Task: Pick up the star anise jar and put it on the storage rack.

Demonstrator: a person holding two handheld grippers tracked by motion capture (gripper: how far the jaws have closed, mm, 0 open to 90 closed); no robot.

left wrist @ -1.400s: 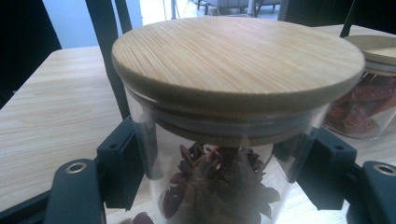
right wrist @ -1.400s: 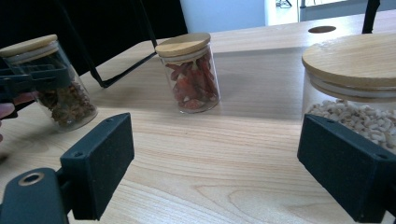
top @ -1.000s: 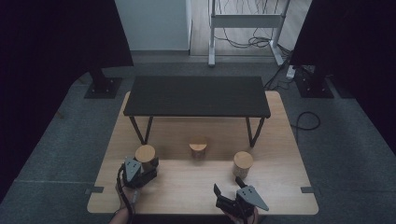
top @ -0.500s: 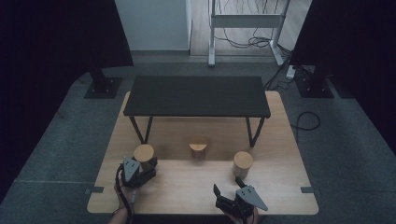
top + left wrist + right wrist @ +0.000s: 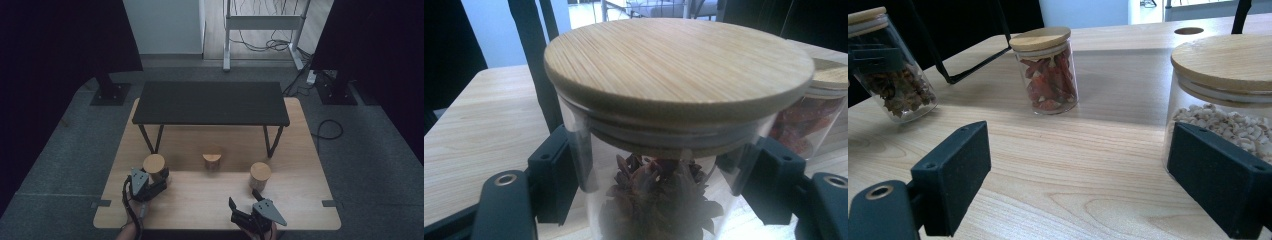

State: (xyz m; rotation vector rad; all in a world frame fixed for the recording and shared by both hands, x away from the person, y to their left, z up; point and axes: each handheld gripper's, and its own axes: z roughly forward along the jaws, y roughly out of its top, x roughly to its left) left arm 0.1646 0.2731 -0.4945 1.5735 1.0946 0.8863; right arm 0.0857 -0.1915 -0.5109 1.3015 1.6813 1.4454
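Between the jaws of my left gripper point(image 5: 661, 186) stands a glass jar of dark star-shaped spice point(image 5: 659, 200) with a bamboo lid point(image 5: 674, 60); both pads press its glass. In the high view that gripper point(image 5: 152, 178) sits at the front left around this jar point(image 5: 154, 164). The right gripper view shows the jar point(image 5: 895, 85) tilted. My right gripper point(image 5: 1088, 175) stands open over bare wood, its right jaw close beside a jar of pale nuts point(image 5: 1228, 105). A jar of red dried chillies point(image 5: 1048, 70) stands farther off, in the middle point(image 5: 212, 160).
A low black table point(image 5: 212, 102) on thin black legs stands over the back half of the wooden tabletop point(image 5: 200, 200). The nut jar point(image 5: 260, 172) is at the front right. Grey carpet surrounds the table; cables and stands lie behind.
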